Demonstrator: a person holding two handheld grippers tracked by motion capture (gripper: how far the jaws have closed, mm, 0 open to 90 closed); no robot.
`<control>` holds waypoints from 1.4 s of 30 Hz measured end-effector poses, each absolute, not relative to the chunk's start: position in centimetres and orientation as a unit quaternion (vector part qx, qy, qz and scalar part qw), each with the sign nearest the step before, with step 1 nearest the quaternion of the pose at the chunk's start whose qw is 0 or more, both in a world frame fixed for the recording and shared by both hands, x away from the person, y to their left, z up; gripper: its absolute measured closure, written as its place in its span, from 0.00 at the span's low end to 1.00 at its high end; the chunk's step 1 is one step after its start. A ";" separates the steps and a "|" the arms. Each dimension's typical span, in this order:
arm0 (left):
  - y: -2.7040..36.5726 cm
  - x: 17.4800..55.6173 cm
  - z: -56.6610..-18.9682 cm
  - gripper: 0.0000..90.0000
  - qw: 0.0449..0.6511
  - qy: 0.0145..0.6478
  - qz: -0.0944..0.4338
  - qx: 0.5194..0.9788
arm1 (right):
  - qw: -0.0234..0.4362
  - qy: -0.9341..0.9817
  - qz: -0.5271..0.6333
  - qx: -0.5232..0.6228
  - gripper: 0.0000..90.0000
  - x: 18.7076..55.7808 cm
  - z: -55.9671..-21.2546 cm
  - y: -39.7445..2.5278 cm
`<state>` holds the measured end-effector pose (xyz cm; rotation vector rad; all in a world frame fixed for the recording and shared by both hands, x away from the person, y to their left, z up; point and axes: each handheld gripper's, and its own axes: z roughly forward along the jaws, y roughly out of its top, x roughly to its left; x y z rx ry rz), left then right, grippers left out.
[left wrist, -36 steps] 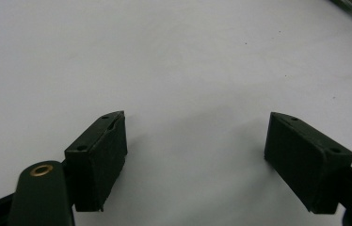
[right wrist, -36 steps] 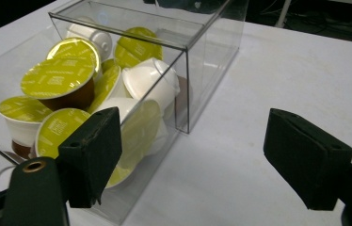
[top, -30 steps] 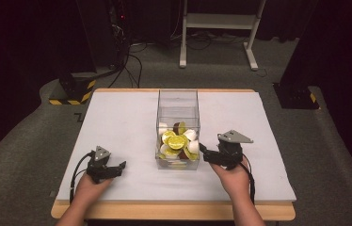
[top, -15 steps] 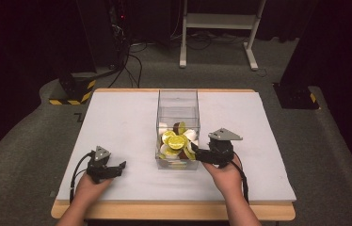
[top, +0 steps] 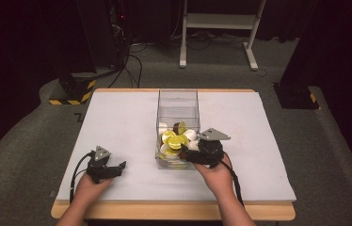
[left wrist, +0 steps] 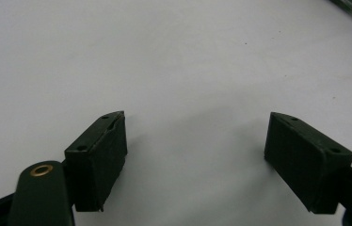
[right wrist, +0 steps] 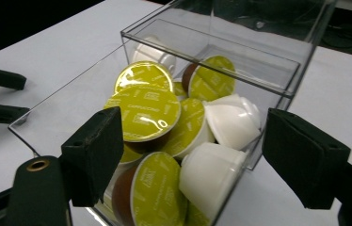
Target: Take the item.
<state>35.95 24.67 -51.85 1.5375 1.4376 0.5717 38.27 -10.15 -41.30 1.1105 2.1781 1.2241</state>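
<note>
Beside the clear plastic box (top: 178, 123) heaped with green-foil-lidded coffee capsules (right wrist: 142, 112), the right gripper (top: 189, 155) reaches in, jaws wide and empty, likely to pick one, while the left gripper (top: 116, 168) rests spread apart, well left.

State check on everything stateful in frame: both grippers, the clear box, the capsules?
left gripper: open, empty, over bare table.
right gripper: open, empty, at the box's near end.
clear box: upright, no lid, capsules heaped at its near end.
coffee capsules: foil lids intact, jumbled, tilted.
</note>
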 end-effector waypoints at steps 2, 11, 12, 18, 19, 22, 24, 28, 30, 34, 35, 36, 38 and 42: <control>24.7 35.9 -51.8 0.24 0.461 0.585 0.232 0.625 | 0.203 0.783 0.438 0.392 0.24 38.3 -41.4 -9.7; 24.7 35.9 -51.8 0.24 0.461 0.585 0.232 0.625 | 0.200 0.792 0.437 0.377 0.23 38.2 -41.7 -8.1; 24.7 35.9 -51.8 0.24 0.461 0.585 0.232 0.626 | 0.199 0.793 0.436 0.375 0.23 38.2 -41.7 -7.9; 24.7 35.9 -51.8 0.24 0.462 0.585 0.232 0.625 | 0.194 0.798 0.433 0.372 0.24 38.5 -41.9 -7.0; 24.7 35.9 -51.8 0.24 0.461 0.585 0.232 0.625 | 0.191 0.798 0.433 0.373 0.24 38.6 -42.0 -6.9; 24.7 35.9 -51.8 0.24 0.461 0.585 0.232 0.626 | 0.192 0.799 0.431 0.372 0.24 38.9 -42.0 -6.7; 24.7 36.0 -51.8 0.24 0.462 0.585 0.232 0.625 | 0.192 0.801 0.429 0.372 0.24 39.0 -42.0 -6.4; 24.7 36.0 -51.9 0.24 0.462 0.585 0.232 0.625 | 0.192 0.806 0.421 0.369 0.24 39.3 -42.0 -5.9; 24.7 36.0 -51.9 0.24 0.462 0.585 0.232 0.625 | 0.193 0.808 0.419 0.368 0.25 39.4 -42.0 -5.6; 24.7 36.0 -51.9 0.24 0.462 0.585 0.232 0.625 | 0.191 0.812 0.410 0.369 0.27 39.7 -42.2 -5.3; 24.7 36.0 -51.9 0.24 0.462 0.585 0.232 0.625 | 0.189 0.812 0.410 0.369 0.28 39.8 -42.2 -5.2; 24.7 36.0 -51.9 0.24 0.462 0.585 0.232 0.625 | 0.193 0.813 0.408 0.369 0.28 39.8 -42.3 -5.2; 24.7 36.0 -51.9 0.24 0.462 0.585 0.232 0.625 | 0.192 0.814 0.404 0.369 0.31 39.8 -42.3 -5.2; 24.7 36.0 -51.9 0.24 0.463 0.585 0.232 0.625 | 0.192 0.817 0.397 0.371 0.31 40.0 -42.4 -5.2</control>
